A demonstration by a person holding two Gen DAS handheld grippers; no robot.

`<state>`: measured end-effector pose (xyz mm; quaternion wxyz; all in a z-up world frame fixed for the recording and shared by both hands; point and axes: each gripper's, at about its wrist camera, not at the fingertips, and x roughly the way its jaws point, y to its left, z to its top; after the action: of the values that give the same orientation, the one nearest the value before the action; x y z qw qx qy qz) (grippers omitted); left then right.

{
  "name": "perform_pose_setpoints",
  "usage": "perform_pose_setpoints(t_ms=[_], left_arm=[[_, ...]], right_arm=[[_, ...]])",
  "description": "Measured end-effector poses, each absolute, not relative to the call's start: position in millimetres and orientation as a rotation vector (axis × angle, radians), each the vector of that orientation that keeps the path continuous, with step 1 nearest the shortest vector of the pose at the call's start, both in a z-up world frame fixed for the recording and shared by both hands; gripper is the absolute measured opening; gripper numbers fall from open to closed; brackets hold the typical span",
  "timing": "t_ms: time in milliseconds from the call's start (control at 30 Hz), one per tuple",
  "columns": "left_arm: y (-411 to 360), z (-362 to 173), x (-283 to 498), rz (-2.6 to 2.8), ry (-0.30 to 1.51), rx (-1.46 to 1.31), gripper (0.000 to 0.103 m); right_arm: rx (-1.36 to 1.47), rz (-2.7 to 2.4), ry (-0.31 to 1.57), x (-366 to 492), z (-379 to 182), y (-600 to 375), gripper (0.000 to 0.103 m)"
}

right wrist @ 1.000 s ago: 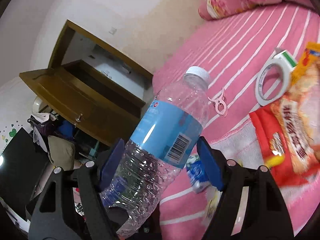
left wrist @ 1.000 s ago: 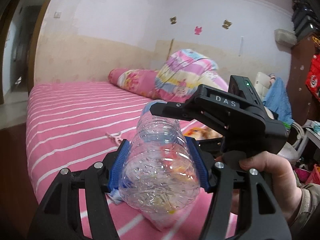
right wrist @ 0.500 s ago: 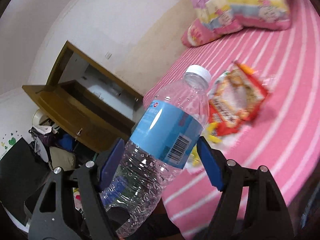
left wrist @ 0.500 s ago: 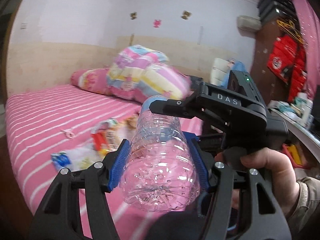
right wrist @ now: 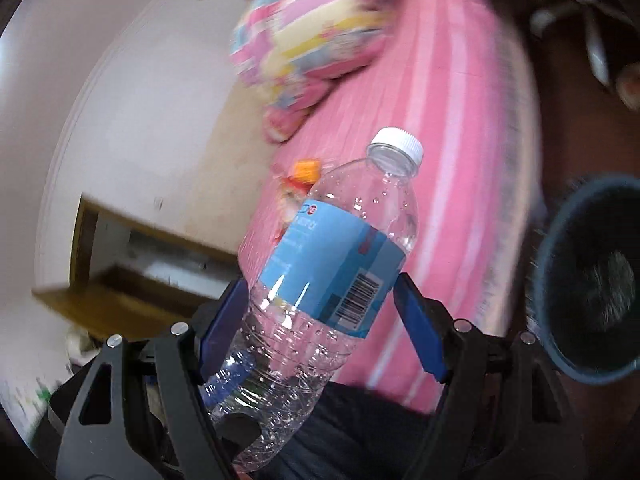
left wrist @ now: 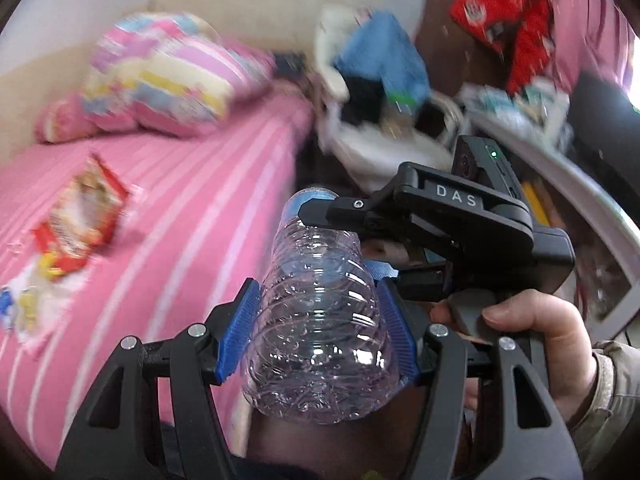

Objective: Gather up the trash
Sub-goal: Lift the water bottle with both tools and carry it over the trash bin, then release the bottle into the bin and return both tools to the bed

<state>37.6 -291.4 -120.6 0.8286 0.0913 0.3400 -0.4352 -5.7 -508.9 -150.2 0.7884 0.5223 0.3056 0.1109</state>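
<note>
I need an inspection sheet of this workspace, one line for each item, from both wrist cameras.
Surface: bed with pink striped sheet.
Job's things: clear plastic bottle, white cap on; snack wrappers lying on the sheet.
Clutter: patterned pillows; piled clothes beside the bed, blurred.
Grippers: left gripper shut on the bottle's lower body; right gripper has the bottle between its pads, contact unclear.
Cables: nothing seen.
Surroundings: dark round bin near the bed's edge; wooden door frame; pale wall.

Ahead of me a pink striped bed with a bright pillow meets a pale wall; right, cluttered brown furniture.
</note>
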Motion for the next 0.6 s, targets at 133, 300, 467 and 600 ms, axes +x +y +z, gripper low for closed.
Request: perform_pose_setpoints(t_ms=[133,300,467,600], left_arm=[[-343.0,-153.1,39.8,-0.972,0.853,0.302,0.059],[-389.0,-211.1,49.8,-0.998,1.016,0.372,0.059],[-413.0,-255.1,65.5,-1.016,1.14,0.406,0.059],[-423.1,-282.8,82.8,-1.03,1.22,0.396,0.06]], right_arm=[[1.323,0.168,0.677,-31.3,-209.6,-554.6,0.075],[1.51,0.08,0.722,-47.4,-282.7,-591.1,0.075],[1.692,0.018,0.73,-61.3,-345.4,-607.1,0.074],[1.764,-0.037,0.729,-70.3,-370.6,-613.7,0.074]])
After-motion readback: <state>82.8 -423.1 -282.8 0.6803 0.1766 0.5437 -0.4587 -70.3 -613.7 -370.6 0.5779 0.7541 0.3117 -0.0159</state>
